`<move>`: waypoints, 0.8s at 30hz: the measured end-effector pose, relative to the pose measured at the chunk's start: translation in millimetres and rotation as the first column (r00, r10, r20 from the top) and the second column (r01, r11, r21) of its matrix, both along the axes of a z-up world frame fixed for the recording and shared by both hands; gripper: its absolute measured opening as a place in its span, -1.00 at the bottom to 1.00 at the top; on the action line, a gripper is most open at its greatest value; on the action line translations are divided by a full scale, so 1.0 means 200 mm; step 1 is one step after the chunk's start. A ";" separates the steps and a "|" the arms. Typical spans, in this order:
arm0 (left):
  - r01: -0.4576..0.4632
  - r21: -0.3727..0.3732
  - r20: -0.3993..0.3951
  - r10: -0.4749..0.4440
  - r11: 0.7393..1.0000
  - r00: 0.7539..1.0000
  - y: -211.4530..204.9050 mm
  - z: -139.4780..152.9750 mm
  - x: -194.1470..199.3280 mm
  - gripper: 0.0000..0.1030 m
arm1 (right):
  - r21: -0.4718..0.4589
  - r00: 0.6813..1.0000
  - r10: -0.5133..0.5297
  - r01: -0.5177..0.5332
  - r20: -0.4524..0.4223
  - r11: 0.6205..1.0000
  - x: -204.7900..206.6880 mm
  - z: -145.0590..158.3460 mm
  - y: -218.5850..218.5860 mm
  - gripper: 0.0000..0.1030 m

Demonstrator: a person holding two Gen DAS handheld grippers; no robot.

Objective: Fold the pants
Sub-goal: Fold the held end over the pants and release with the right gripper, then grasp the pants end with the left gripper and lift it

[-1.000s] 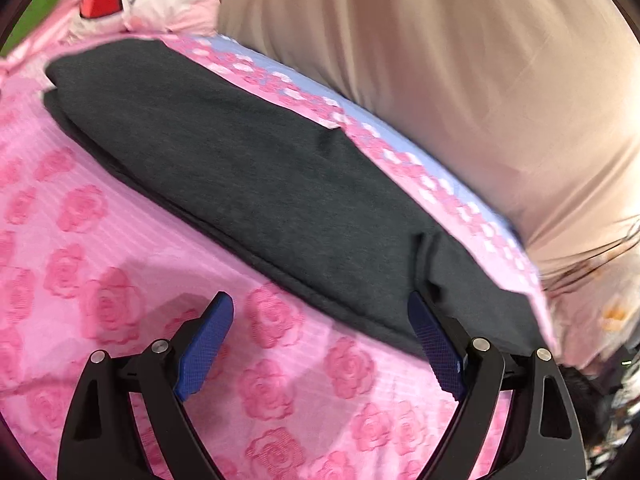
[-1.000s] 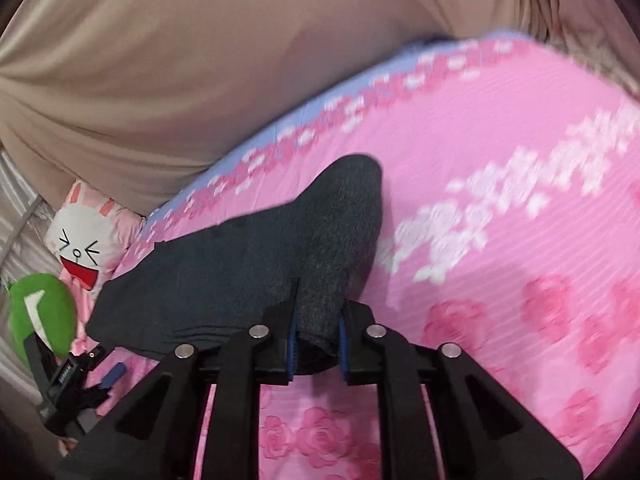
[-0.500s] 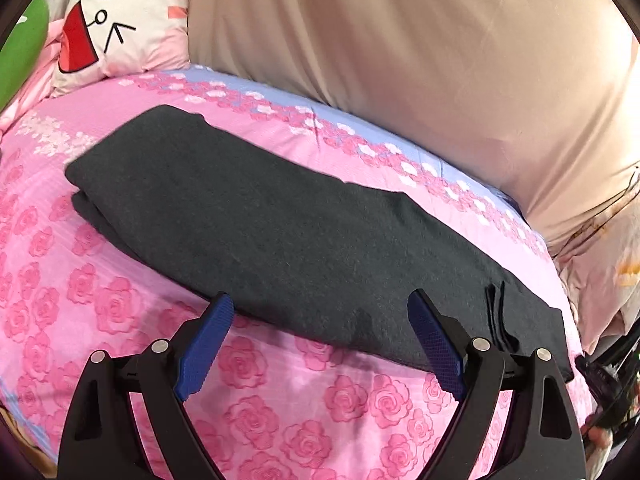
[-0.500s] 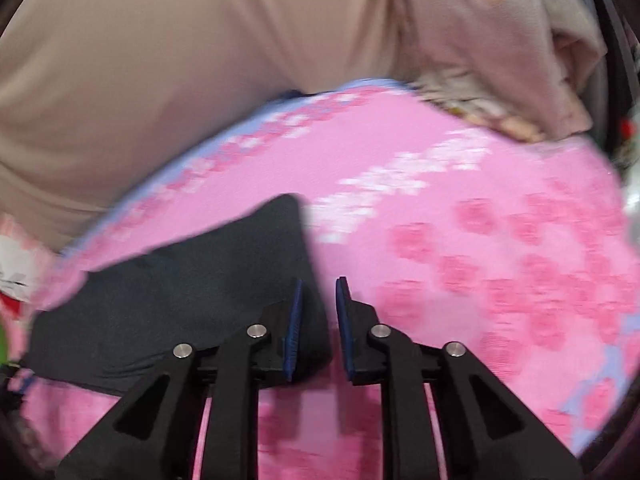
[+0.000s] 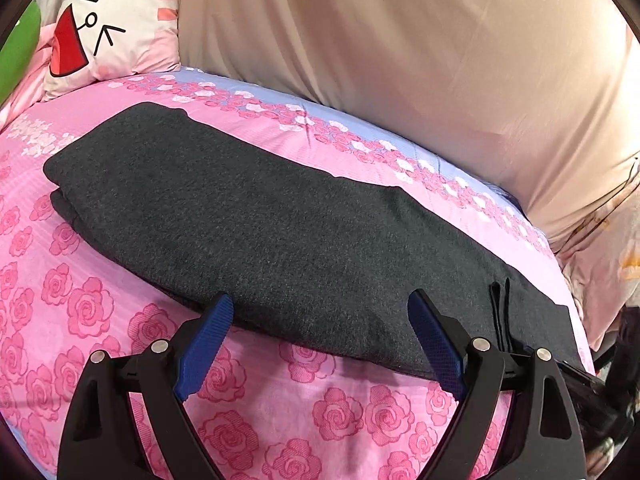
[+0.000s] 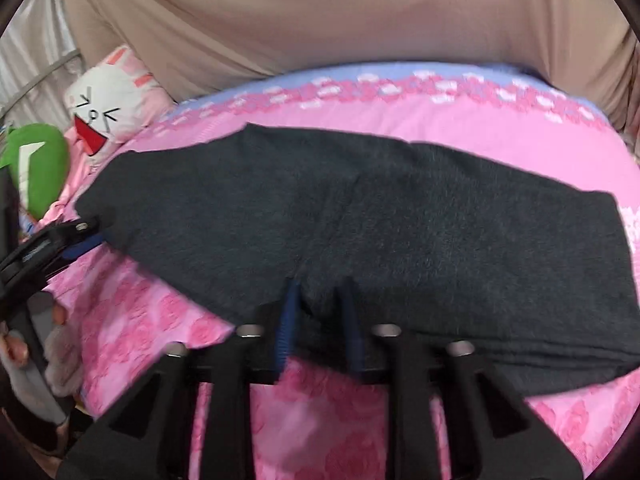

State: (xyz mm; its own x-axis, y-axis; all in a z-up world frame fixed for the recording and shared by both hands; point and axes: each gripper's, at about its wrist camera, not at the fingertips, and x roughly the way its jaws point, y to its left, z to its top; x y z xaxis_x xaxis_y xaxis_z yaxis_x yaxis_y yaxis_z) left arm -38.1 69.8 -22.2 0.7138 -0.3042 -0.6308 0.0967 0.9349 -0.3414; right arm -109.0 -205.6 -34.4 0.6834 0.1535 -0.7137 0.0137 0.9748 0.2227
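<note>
A bed (image 5: 280, 400) covered in a pink rose-print sheet carries everything, with a blue band of pink and white flowers along its far edge. Dark grey pants (image 5: 280, 220), folded into one long strip, lie flat across the sheet. A rabbit-face cushion (image 5: 108, 28) and a green plush (image 6: 38, 160) rest at the bed's left end.

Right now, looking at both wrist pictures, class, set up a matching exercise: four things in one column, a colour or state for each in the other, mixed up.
Column one:
1. pants
2. left tongs
3. bedsheet
4. cartoon pillow

Column two:
A. pink with roses
B. wide open, holding nothing
C. white, with a red mouth
D. dark grey, laid out long and flat

Pairs: 1-D, 2-B, 3-A, 4-C
</note>
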 end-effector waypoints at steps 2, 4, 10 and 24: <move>0.011 -0.004 0.000 -0.011 1.000 1.000 0.00 0.00 0.00 0.68 | 0.045 0.998 -0.005 0.002 0.068 0.999 -0.05 0.09 -0.01 -0.88; 0.016 -0.015 -0.002 -0.016 1.000 1.000 0.00 0.00 0.01 0.68 | 0.010 0.994 0.005 -0.006 0.109 1.000 -0.08 0.16 0.02 -0.81; 0.021 -0.051 -0.007 -0.022 0.998 1.000 0.02 -0.01 0.01 0.68 | -0.044 0.999 0.055 -0.055 0.001 0.998 -0.05 0.03 0.08 -0.11; -0.068 -0.264 0.011 0.074 0.962 0.997 0.43 0.08 -0.01 0.68 | 0.031 0.978 0.002 -0.008 0.208 0.999 0.06 0.41 0.16 -0.80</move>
State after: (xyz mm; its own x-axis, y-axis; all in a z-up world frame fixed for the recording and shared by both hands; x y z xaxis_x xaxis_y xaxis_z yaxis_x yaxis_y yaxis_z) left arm -39.1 156.8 -6.9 0.7515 -0.4058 -0.5202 0.0429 0.8168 -0.5753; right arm -97.5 -172.9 46.7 0.8155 0.1773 -0.5510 -0.0410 0.9672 0.2505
